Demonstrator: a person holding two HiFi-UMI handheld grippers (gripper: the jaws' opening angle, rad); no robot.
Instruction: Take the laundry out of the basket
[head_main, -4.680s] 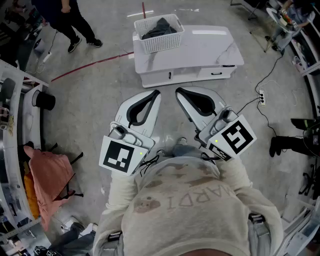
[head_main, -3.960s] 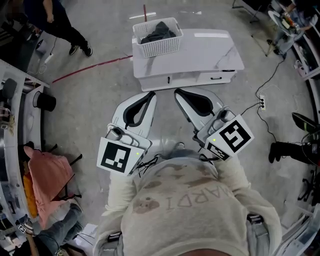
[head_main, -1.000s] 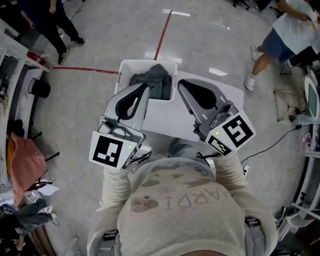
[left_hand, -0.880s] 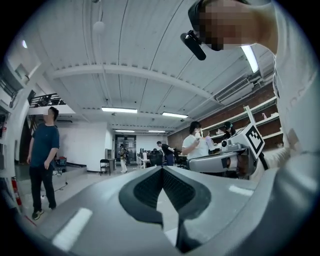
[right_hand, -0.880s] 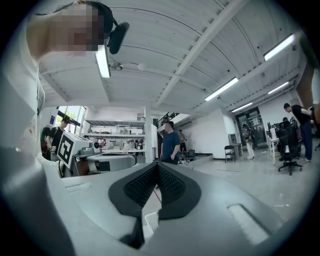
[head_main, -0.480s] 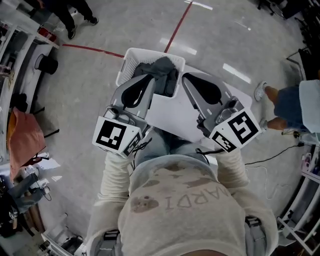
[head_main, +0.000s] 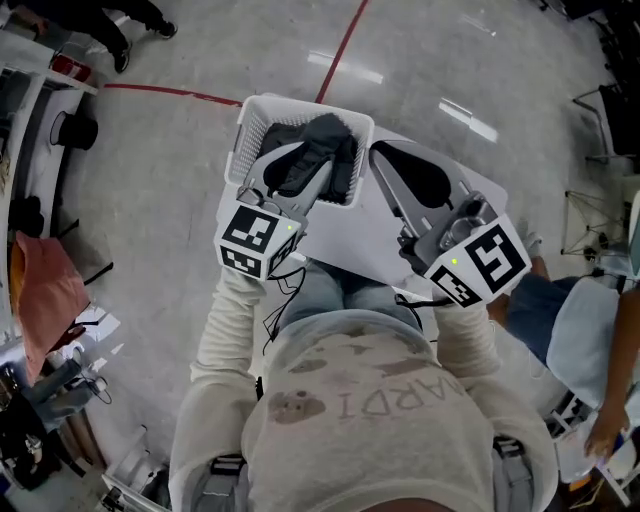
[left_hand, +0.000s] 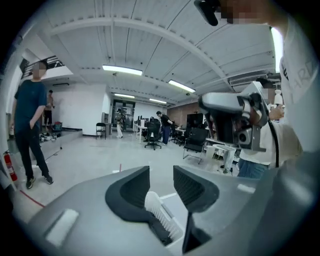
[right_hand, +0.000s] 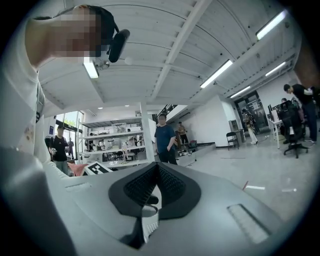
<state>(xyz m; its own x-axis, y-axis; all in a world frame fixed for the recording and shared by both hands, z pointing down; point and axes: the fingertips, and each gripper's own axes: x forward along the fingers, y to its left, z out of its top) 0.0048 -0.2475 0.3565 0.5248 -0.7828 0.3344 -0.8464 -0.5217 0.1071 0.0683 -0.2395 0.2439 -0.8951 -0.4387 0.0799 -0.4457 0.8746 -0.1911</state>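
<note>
The white basket (head_main: 248, 135) sits at the far-left end of the white worktop (head_main: 350, 235). The dark laundry (head_main: 330, 145) is heaped inside it and not yet lifted. The left tongs (left_hand: 161, 175) hang over the basket with jaws spread wide. Nothing is between them except the basket's rim seen below, so they appear readied to drop onto the cloth. The right tongs (right_hand: 157, 171) are pressed together and empty, held over bare worktop just beside the basket. They are probably kept out of the way so the left can reach in first.

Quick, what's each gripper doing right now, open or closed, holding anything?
Left gripper: open, empty, over the basket.
Right gripper: shut, holding nothing.
</note>
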